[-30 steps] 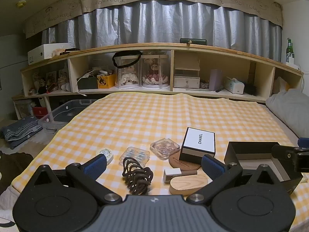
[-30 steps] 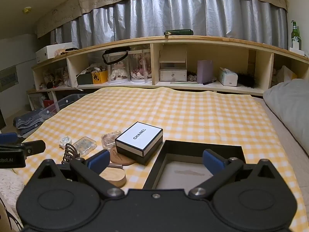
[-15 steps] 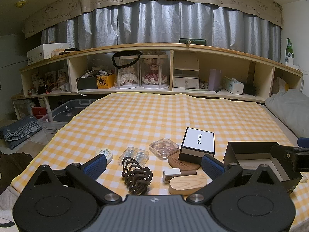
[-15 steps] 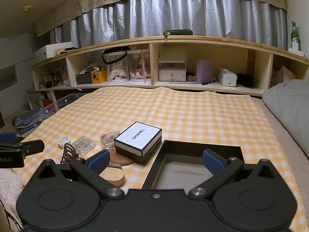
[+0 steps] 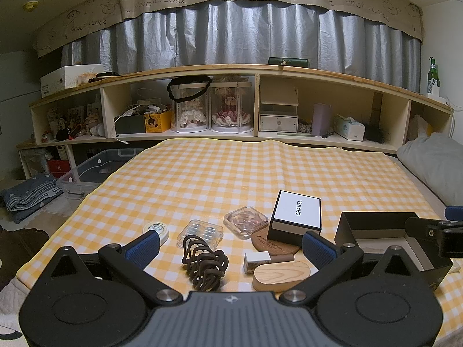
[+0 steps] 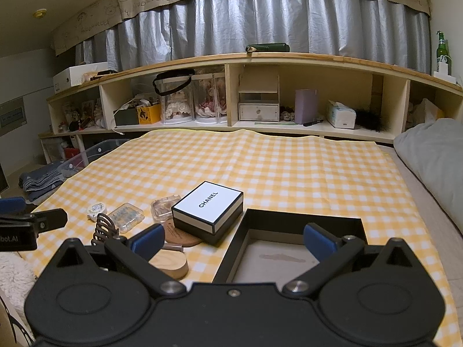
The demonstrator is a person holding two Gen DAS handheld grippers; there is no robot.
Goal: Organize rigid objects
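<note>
Small objects lie on the yellow checked cloth: a white-topped CHANEL box, a cork coaster under it, a brown coiled hair clip, an oval wooden block, a small tube, two clear plastic cases and a round white tin. An open black box sits at the right. My left gripper is open and empty, hovering just short of the clip. My right gripper is open and empty over the black box's near edge.
A long wooden shelf with dolls, boxes and tissues runs behind the bed. A grey pillow lies at the right. A clear storage bin and folded clothes are on the floor at the left.
Both views have shifted very slightly; the objects sit a touch lower in the left wrist view. No object has moved and both grippers stay open.
</note>
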